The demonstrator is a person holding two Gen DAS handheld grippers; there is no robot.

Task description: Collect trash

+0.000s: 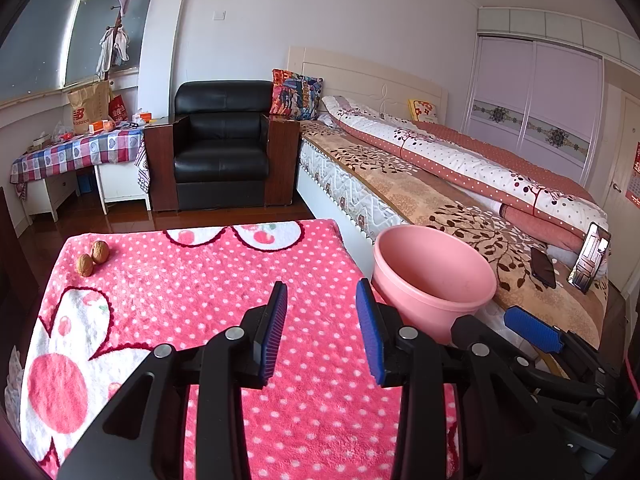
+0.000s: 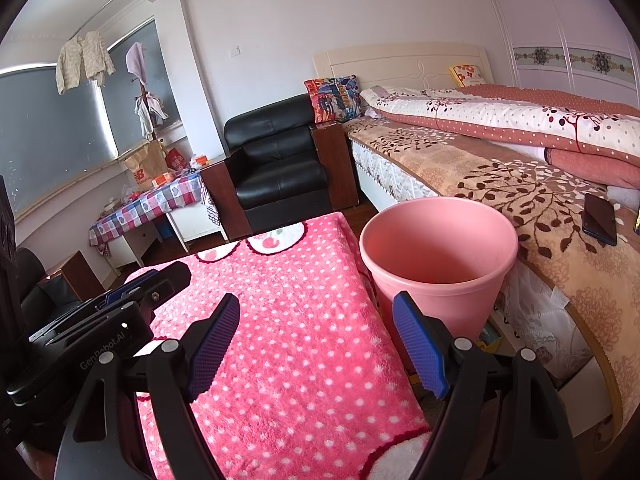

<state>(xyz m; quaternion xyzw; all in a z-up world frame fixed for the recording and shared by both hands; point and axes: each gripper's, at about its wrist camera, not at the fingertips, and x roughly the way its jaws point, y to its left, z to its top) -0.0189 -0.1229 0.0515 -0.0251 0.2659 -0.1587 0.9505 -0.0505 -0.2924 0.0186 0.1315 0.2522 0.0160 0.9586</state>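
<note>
Two brown walnuts lie side by side at the far left corner of the table, which is covered with a pink dotted blanket. A pink bucket stands empty between the table's right edge and the bed. My left gripper hovers open over the middle of the blanket, nothing between its blue pads. My right gripper is open too, over the blanket's right side next to the bucket. Each gripper shows at the edge of the other's view, the left gripper and the right gripper.
A bed with folded quilts runs along the right; a dark phone and a propped phone lie on it. A black armchair stands beyond the table, and a cluttered checked side table at the far left.
</note>
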